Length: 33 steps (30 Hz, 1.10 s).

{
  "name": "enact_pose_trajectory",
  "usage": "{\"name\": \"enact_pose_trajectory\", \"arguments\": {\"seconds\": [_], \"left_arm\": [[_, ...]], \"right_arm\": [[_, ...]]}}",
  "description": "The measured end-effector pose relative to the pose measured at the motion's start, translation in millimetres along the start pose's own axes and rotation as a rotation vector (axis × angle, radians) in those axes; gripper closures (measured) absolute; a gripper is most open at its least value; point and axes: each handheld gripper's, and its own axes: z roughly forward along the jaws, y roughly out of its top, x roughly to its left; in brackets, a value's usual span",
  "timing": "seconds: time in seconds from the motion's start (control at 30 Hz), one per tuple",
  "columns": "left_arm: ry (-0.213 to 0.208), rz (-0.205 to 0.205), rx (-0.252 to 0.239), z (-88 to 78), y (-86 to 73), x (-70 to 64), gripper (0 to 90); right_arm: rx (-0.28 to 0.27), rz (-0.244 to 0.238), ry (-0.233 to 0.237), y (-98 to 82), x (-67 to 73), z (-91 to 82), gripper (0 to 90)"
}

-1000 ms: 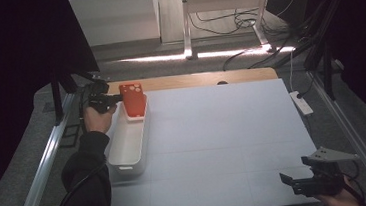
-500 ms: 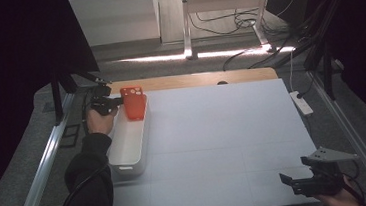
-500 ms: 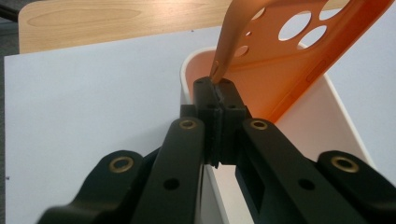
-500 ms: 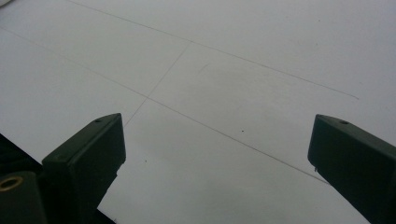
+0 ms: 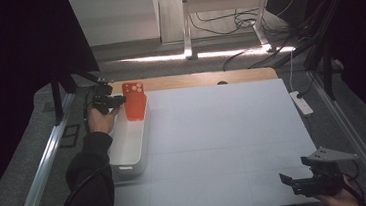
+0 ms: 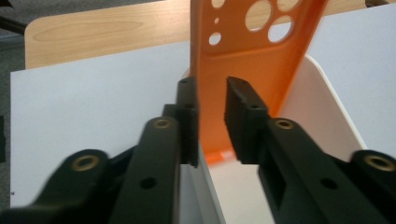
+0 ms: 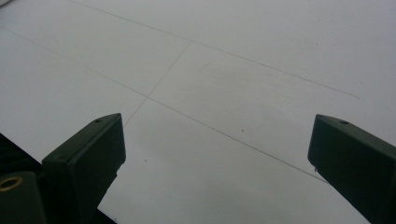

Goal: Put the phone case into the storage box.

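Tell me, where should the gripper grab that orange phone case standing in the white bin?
Probably one long side edge of the orange phone case, coming from above the white bin. It leans upright against the far end, thin and flat, so the bin walls block the lower part while its top sticks out.

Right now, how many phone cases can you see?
1: an orange phone case standing at the far end of the white bin, by the left gripper. Others could lie hidden inside.

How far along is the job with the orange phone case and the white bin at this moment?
Done: the orange phone case stands in the white bin, leaning at its far end. In hand: the left hand-held gripper has just been opening, the case between its jaws. Left: pulling clear. The right hand-held gripper waits open.
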Motion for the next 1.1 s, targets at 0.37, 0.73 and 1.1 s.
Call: {"name": "enact_pose_trajectory", "arguments": {"seconds": [0.37,0.73,1.1], "left_arm": [[-0.041,0.022,-0.034,-2.6,-2.5,-4.1,55.8],[-0.064,0.026,-0.054,-6.9,-3.5,-6.0,38.1],[-0.095,0.034,-0.087,-15.4,-8.0,-7.5,24.2]], "right_arm": [[0.000,0.000,-0.002,0.0,0.0,0.0,4.2],[0.001,0.001,-0.001,0.1,0.0,0.1,4.0],[0.002,0.001,-0.001,0.1,0.1,0.1,3.8]]}}
